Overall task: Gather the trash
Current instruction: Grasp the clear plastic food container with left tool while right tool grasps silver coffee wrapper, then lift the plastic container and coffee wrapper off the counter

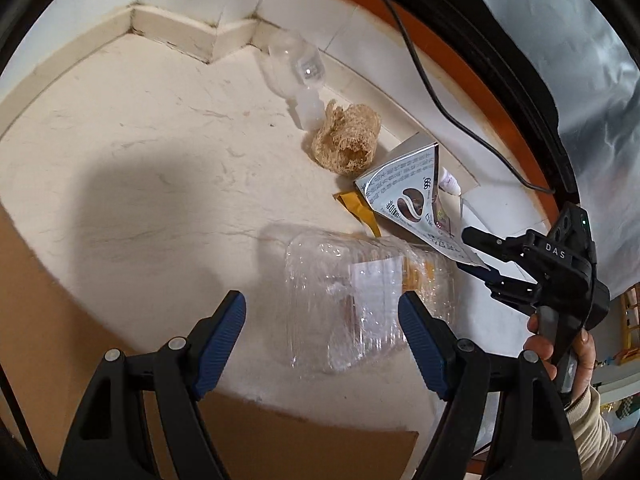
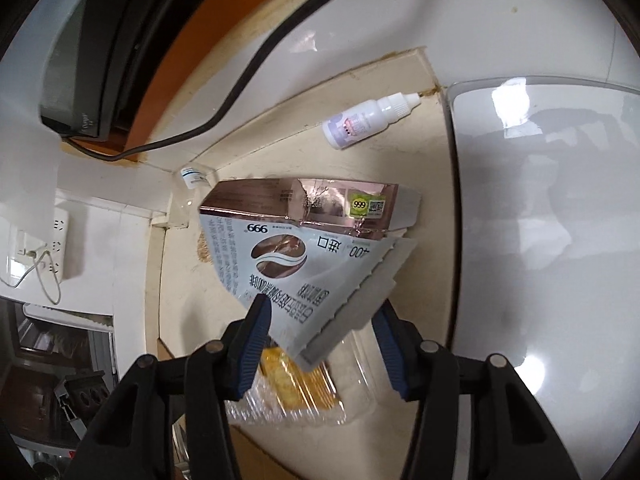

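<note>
1. Clear plastic clamshell (image 1: 362, 304) lies nearest, on the cream countertop (image 1: 160, 160), with a white label on its lid; the left gripper (image 1: 322, 320) hovers over its near end, blue pads spread wide apart and holding nothing.
2. Beside it, the right gripper (image 2: 322, 320) has its fingers open on either side of the corner of a flattened silver-and-white carton (image 2: 304, 248); whether the pads touch the card I cannot tell.
3. From the left wrist view that right gripper (image 1: 480, 256) comes in from the right, held in a hand (image 1: 576, 356), its tips at the carton (image 1: 408, 196) edge.
4. Under the carton sits a yellow wrapper (image 1: 360, 210), partly covered.
5. Further back, a tan loofah scrap (image 1: 346, 140) rests near the wall.
6. Behind that lies a clear plastic bottle (image 1: 298, 68) against the baseboard.
7. A small white dropper bottle (image 2: 368, 120) lies beyond the carton, by a white appliance (image 2: 552, 220).
8. Along the back wall runs a black cable (image 2: 248, 76).
</note>
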Motion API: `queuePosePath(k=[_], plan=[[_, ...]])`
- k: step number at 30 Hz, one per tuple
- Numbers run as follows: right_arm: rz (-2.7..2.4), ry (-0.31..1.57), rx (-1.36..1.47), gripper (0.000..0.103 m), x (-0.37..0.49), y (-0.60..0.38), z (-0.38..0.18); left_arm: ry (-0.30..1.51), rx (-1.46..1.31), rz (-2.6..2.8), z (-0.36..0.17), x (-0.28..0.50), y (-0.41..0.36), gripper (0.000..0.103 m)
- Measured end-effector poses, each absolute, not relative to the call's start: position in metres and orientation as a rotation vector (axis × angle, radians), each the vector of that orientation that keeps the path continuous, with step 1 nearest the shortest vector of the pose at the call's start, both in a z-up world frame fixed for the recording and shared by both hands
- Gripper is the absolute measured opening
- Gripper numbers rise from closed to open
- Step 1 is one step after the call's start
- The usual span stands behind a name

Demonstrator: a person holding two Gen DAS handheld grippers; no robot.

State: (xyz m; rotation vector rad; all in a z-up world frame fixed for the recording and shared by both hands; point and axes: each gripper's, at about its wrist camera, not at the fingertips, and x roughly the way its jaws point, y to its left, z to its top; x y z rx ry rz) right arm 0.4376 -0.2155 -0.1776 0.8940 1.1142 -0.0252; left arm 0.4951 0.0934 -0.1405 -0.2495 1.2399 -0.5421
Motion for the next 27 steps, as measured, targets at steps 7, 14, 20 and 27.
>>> queuePosePath(k=[7, 14, 20, 27], plan=[[-0.013, 1.109, 0.911, 0.025, 0.443, -0.211, -0.193, 1.273, -0.252, -0.601, -0.163, 0.506, 0.08, 0.077], [0.005, 1.064, 0.91, 0.019, 0.44, -0.209, -0.192, 1.291, -0.294, -0.656, -0.173, 0.507, 0.075, 0.073], [0.03, 1.019, 0.89, 0.01, 0.436, -0.208, -0.181, 1.236, -0.305, -0.666, -0.158, 0.495, 0.069, 0.048], [0.056, 0.969, 0.863, 0.004, 0.429, -0.207, -0.159, 1.142, -0.309, -0.701, -0.115, 0.472, 0.065, 0.033]])
